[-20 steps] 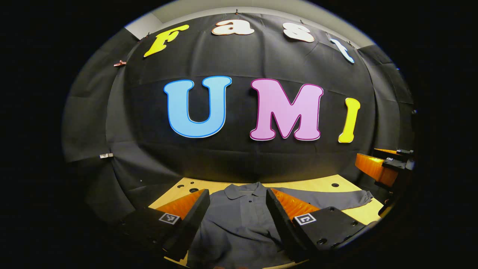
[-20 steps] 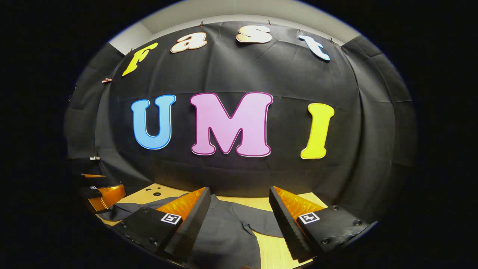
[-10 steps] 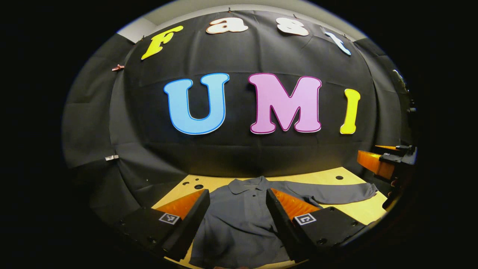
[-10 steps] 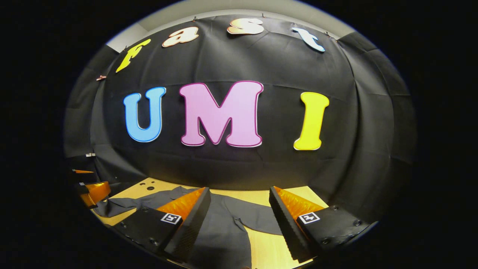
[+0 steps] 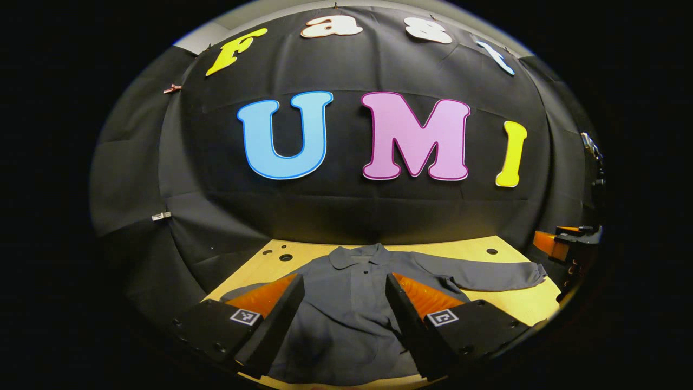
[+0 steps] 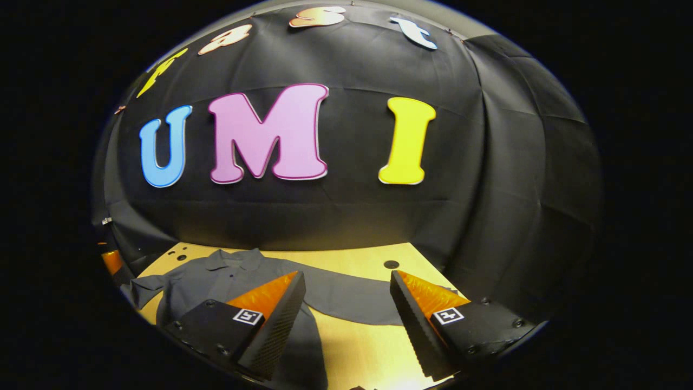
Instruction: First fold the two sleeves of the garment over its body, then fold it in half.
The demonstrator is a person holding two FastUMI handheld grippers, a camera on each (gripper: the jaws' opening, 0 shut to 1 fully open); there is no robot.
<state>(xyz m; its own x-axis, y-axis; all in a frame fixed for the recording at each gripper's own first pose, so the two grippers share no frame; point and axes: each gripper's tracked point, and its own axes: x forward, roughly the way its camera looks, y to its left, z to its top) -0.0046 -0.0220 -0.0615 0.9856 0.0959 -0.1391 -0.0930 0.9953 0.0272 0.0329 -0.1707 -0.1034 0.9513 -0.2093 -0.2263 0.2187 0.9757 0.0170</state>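
The grey garment (image 5: 352, 303) is spread flat on the surface (image 5: 487, 260), sleeves extended toward both side edges. The left hand-held gripper (image 5: 344, 303) and right hand-held gripper (image 6: 346, 303) are held released above it, bare surface beyond.

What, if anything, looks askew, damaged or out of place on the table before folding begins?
Nothing stands out. The grey shirt lies flat and face up on the wooden table, collar away from the camera, both sleeves spread out unfolded. The left tongs and right tongs hang open above it.
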